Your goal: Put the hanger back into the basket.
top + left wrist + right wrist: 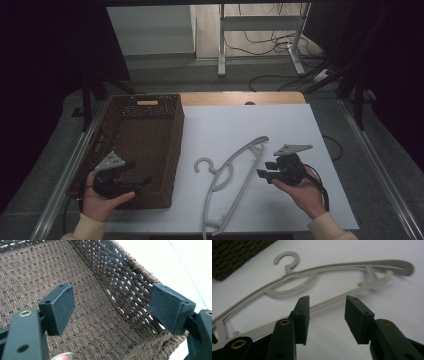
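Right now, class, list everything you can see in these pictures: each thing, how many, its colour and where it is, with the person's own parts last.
Hanger: one, pale grey plastic, flat on the white mat, hook toward the basket.
Basket: one, dark brown wicker, on the table's left side.
Mat: one, white, covering the tabletop.
Table: one, wooden far edge showing.
Cables: several, dark, on the floor beyond.
Left gripper: one, black, jaws open over the basket.
Right gripper: one, black, jaws apart, pointing at the hanger.
Hands: two, one holding each gripper.
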`<act>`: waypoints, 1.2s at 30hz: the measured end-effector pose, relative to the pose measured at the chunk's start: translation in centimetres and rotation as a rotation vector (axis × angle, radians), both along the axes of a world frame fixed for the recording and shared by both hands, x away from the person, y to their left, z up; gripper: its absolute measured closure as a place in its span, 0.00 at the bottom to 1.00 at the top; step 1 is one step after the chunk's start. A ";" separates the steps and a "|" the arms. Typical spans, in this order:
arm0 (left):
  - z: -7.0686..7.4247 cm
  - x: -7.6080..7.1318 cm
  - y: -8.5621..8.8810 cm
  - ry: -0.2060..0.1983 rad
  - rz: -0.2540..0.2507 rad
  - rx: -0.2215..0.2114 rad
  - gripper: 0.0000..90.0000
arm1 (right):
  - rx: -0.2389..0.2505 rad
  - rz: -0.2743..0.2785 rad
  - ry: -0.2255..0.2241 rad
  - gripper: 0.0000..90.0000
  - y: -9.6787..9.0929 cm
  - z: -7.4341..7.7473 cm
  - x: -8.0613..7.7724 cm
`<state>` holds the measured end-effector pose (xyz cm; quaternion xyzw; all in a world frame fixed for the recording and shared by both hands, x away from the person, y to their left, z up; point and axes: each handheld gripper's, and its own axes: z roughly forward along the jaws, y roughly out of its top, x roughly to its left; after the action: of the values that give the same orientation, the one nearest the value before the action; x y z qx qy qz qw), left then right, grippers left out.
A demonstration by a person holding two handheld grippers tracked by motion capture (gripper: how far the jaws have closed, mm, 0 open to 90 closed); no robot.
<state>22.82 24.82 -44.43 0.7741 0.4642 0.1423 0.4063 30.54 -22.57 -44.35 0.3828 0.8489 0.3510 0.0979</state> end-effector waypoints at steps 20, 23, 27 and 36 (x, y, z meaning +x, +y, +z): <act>0.0 0.0 0.1 -0.003 -0.002 -0.001 0.23 | -0.043 0.111 0.090 0.89 5.0 -0.5 2.3; 0.0 0.0 0.1 -0.002 -0.003 0.000 0.23 | -0.073 0.102 0.108 0.84 6.1 -0.9 2.9; 0.1 0.0 0.1 -0.003 -0.001 -0.004 0.23 | -0.091 0.050 0.157 0.76 7.4 -1.7 3.9; 0.0 0.0 0.1 -0.002 -0.003 -0.005 0.23 | -0.124 -0.064 0.241 0.61 9.6 -3.7 5.8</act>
<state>22.79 24.96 -44.40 0.7736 0.4628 0.1414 0.4091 36.37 -12.92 -48.08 0.4422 0.8620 0.2460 0.0301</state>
